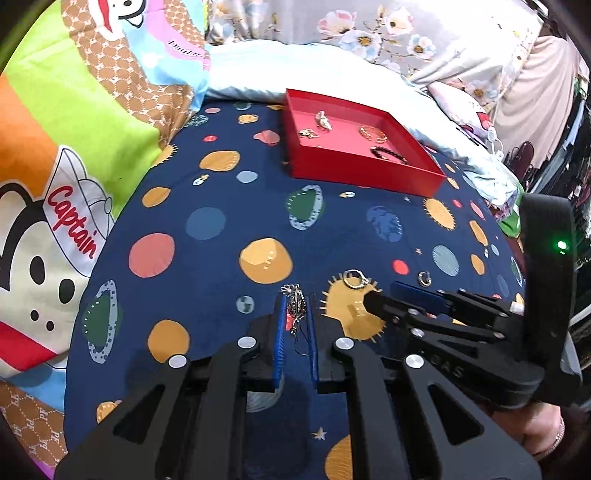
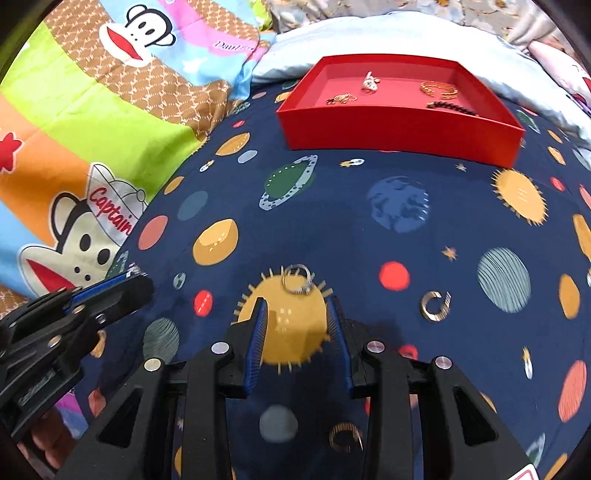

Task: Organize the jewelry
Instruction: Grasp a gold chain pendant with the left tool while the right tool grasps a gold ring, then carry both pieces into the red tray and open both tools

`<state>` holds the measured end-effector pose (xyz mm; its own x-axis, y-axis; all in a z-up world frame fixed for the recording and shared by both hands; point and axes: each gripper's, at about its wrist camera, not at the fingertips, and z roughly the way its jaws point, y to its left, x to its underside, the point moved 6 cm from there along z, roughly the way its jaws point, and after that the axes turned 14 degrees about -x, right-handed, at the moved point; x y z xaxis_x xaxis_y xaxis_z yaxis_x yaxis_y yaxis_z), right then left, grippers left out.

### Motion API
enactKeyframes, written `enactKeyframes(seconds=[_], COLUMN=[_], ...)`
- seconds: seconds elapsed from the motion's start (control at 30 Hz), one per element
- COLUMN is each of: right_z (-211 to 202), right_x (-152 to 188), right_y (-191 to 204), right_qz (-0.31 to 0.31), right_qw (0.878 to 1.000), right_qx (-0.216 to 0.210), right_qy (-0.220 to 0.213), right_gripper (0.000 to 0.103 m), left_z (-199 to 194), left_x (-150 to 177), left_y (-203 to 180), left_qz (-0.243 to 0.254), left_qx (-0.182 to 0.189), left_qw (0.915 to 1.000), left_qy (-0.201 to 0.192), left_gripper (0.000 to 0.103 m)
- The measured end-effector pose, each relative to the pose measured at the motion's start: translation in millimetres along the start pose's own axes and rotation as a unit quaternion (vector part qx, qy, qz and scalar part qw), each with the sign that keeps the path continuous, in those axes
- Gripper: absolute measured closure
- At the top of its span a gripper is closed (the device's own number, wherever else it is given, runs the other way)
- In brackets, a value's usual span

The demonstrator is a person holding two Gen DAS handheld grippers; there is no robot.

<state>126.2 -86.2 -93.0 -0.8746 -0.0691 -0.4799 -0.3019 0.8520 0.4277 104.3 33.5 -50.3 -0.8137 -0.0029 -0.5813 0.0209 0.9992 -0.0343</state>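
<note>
A red tray (image 1: 369, 173) (image 2: 399, 129) sits at the far side of the space-print cloth and holds several jewelry pieces, among them a gold bracelet (image 1: 373, 133) (image 2: 439, 88) and a dark bead bracelet (image 1: 388, 154). My left gripper (image 1: 296, 317) has its jaws narrowly apart around a silver chain piece (image 1: 295, 306) on the cloth. My right gripper (image 2: 297, 321) (image 1: 399, 295) is open just short of a silver ring (image 2: 297, 282) (image 1: 355, 278). A silver ear cuff (image 2: 436, 306) (image 1: 424, 277) lies to the right. A gold ear cuff (image 2: 345, 437) lies under the right gripper.
A cartoon monkey quilt (image 1: 74, 147) (image 2: 92, 129) is bunched along the left. A pale blue pillow (image 1: 295, 70) lies behind the tray. Floral bedding (image 1: 369, 29) is at the back.
</note>
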Motion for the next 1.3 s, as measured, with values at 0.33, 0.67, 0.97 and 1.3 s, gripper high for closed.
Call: enactKeyframes(seconds=[0.33, 0.67, 0.97, 1.3], right_z=[20, 12, -29, -101], right_x=[-8, -4, 5, -13], right_y=[1, -8, -17, -34], right_qz=[-0.03, -0.024, 0.006, 0.018], right_qw=[0.999, 0.999, 0.999, 0.994], right_qx=[0.031, 0.047, 0.036, 0.048], right_qy=[0.013, 0.007, -0.028, -0.096], right_gripper=[0.073, 0.094, 0.094, 0.094], left_z=[7, 6, -3, -18], left_x=[-1, 0, -4, -39], left_y=[8, 2, -10, -42], left_qz=[-0.007, -0.003, 0.005, 0.018], left_qx=[-0.006, 0.001, 0.01, 0.036], left_qw=[0.9999, 1.0, 0.9999, 0.9986], left_qy=[0.008, 0.009, 0.001, -0.033], left_gripper=[0.093, 0.093, 0.093, 0.093])
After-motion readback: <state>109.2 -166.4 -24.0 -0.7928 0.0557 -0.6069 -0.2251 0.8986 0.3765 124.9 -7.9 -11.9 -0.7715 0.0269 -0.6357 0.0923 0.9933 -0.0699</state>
